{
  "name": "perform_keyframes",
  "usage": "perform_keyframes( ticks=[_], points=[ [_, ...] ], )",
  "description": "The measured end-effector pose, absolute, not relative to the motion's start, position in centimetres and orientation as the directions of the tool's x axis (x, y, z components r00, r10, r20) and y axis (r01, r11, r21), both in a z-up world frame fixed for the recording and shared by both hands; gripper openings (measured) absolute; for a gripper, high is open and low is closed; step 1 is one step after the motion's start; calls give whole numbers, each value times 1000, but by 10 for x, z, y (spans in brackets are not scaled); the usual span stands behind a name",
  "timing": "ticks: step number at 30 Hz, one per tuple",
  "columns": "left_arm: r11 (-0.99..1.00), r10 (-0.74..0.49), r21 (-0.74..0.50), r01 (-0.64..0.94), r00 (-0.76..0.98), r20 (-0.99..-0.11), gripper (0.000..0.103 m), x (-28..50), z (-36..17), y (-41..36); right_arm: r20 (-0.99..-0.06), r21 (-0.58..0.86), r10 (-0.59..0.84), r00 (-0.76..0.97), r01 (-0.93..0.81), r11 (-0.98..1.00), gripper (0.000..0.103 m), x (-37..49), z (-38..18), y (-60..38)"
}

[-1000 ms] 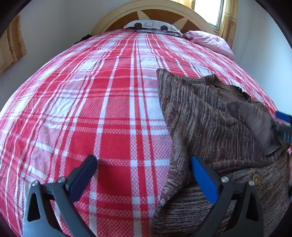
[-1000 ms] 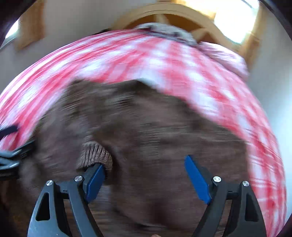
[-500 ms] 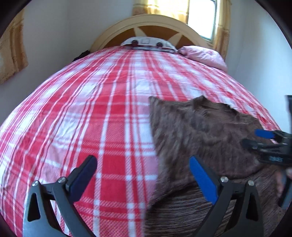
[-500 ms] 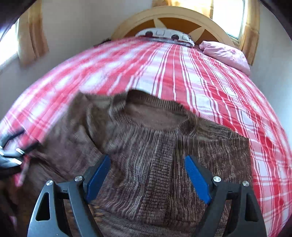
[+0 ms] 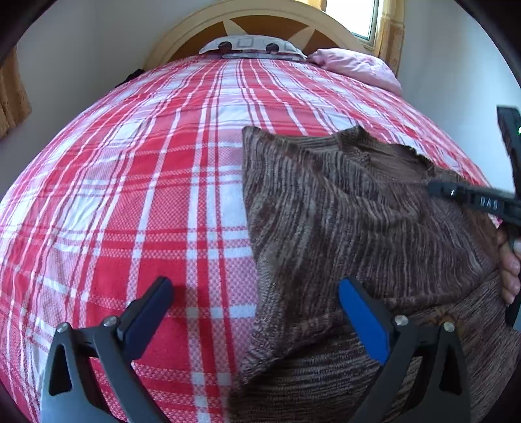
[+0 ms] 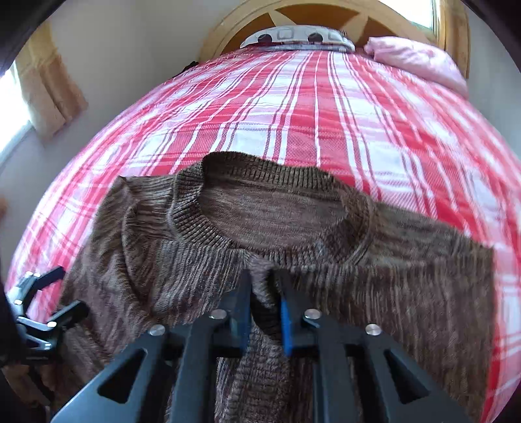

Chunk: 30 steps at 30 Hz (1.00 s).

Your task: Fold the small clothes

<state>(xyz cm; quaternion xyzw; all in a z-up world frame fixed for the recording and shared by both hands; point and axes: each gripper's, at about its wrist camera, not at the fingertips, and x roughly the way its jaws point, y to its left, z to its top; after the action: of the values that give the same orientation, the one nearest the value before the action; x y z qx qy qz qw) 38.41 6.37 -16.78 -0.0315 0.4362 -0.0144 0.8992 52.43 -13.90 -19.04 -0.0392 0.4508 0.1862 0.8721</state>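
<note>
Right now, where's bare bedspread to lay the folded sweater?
Free: the plaid bedspread left of the brown sweater, and the stretch between its collar and the grey pillow at the headboard. Crowded: the near right, where the sweater lies with the right gripper shut on it. Left gripper is open.

My right gripper [image 6: 265, 293] now pinches the brown sweater [image 6: 293, 260] just below its collar [image 6: 270, 201] — half a second ago its jaws stood wide apart. The motion blur from a second ago is gone, and the sweater fills more of both views — I've moved in closer.
</note>
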Motion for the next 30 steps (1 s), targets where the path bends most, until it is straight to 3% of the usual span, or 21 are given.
perform_keyframes(
  ticks=[6, 9, 11, 13, 14, 17, 20, 23, 27, 30],
  points=[
    [998, -38, -56, -10, 615, -788, 103, 384, -170, 61, -739, -69, 119, 663, -249, 966, 7, 522, -175, -152],
    [999, -35, -53, -12, 610, -792, 103, 386, -171, 61, -767, -49, 125, 630, -251, 967, 7, 527, -180, -155],
    [998, -38, -57, -11, 612, -790, 103, 385, -171, 61, -813, -55, 104, 573, -254, 966, 18, 536, -191, -159],
    [998, -36, -56, -13, 613, -789, 103, 385, -171, 61, -807, -106, 51, 589, -228, 968, 57, 534, -191, -161],
    [999, -33, -52, -13, 613, -789, 103, 386, -171, 61, -797, -84, 73, 600, -231, 969, 59, 527, -186, -164],
    [999, -29, -47, -13, 612, -790, 103, 385, -171, 60, -770, 107, 288, 569, -330, 938, 59, 487, -170, -166],
    [999, -29, -47, -13, 611, -791, 103, 385, -171, 59, -769, 115, 335, 544, -398, 910, 60, 468, -171, -155],
    [999, -25, -43, -14, 611, -791, 103, 384, -171, 58, -826, 97, 319, 465, -439, 893, 59, 445, -196, -145],
    [999, -19, -38, -19, 612, -791, 103, 382, -170, 59, -824, 38, 263, 501, -416, 909, 60, 436, -198, -152],
    [999, -4, -23, -23, 615, -789, 103, 381, -170, 57, -799, 88, 301, 521, -393, 915, 60, 435, -187, -161]
  ],
)
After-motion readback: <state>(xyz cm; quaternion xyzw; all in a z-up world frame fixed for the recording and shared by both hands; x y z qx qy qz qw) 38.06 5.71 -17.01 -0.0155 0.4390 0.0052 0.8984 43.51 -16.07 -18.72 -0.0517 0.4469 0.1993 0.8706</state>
